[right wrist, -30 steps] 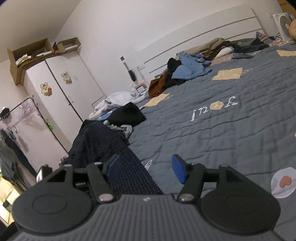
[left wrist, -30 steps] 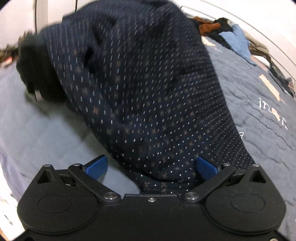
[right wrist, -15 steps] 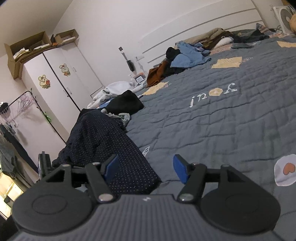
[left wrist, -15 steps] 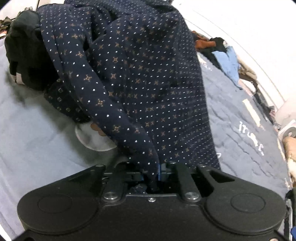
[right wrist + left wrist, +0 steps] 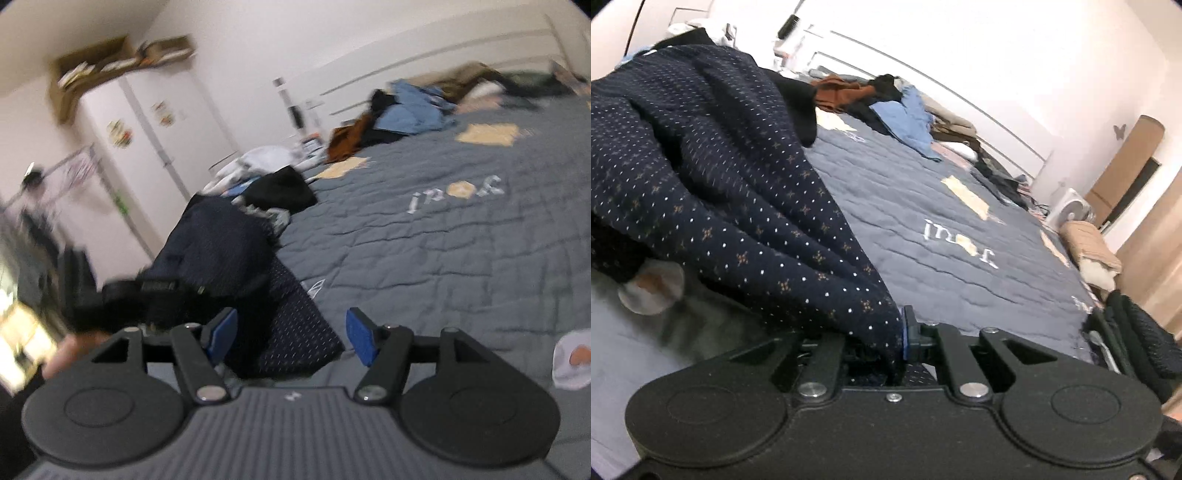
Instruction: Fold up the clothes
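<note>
A navy garment with small white dots and tan crosses [image 5: 713, 177] lies bunched on the grey quilted bed [image 5: 923, 206]. My left gripper [image 5: 899, 339] is shut on its near edge, and the cloth rises from the jaws up to the left. In the right wrist view the same garment [image 5: 236, 251] lies ahead and left, with a flat corner [image 5: 299, 339] reaching between the blue pads. My right gripper [image 5: 291, 334] is open and low over the bed, holding nothing. The left gripper's body [image 5: 147, 295] shows blurred at the left.
A pile of other clothes [image 5: 406, 114] lies along the headboard, with a black garment [image 5: 284, 188] and white cloth beyond the navy one. A white wardrobe [image 5: 147, 136] and a clothes rack stand at the left. A fan [image 5: 1071, 212] and a beige bundle sit by the bed's right side.
My left gripper closed on the garment's edge a second ago and has since swung right, dragging the cloth. My right gripper has dropped lower and nearer the garment's corner, still open.
</note>
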The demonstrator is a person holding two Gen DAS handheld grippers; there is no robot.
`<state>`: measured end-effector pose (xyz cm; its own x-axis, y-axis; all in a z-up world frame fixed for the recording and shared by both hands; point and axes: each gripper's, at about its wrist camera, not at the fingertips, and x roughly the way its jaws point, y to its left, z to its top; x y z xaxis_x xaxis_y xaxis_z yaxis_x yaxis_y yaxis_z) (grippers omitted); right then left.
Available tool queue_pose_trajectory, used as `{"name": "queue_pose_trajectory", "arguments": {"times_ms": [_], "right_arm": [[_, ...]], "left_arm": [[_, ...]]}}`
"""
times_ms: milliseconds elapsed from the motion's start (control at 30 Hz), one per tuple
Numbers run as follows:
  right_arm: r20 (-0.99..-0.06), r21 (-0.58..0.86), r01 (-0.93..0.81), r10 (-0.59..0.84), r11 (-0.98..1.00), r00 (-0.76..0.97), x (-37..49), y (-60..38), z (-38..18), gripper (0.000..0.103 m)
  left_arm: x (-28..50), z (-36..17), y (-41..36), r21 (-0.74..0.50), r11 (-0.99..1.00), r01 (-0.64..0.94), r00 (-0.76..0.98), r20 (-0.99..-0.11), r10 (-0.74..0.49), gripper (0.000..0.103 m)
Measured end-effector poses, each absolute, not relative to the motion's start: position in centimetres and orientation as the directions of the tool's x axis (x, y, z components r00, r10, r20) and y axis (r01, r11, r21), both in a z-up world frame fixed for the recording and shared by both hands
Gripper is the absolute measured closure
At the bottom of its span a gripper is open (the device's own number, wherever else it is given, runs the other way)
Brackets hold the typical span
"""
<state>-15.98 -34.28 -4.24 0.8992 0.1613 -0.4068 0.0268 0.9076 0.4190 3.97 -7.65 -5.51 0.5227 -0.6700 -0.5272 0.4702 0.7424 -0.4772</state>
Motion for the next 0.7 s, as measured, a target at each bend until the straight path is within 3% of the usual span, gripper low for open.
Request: {"name": "queue_pose_trajectory", "arguments": {"times_ms": [167, 400, 700], "right_arm": [[-0.429, 0.298, -0.049, 0.179, 0.953, 0.885, -16.1, -32.1, -4.6, 0.035], [-0.431, 0.12, -0.13, 0.17, 0.984, 0.886, -16.3, -29.4, -5.0, 0.033], [-0.386, 0.053, -0.164, 0.172, 0.985, 0.906, -17.2, -29.1, -4.5, 0.026]], "left_arm": [[3.7, -4.1, -6.6, -0.537, 0.714, 0.45, 0.521, -0.491, -0.698, 0.094], [2.0, 1.2, -6.8, -0.612, 0.59, 0.526, 0.494, -0.345, -0.798, 0.094], [-1.5, 7.0, -8.2, -0.61, 0.504, 0.611, 0.446, -0.261, -0.856, 0.094]]}}
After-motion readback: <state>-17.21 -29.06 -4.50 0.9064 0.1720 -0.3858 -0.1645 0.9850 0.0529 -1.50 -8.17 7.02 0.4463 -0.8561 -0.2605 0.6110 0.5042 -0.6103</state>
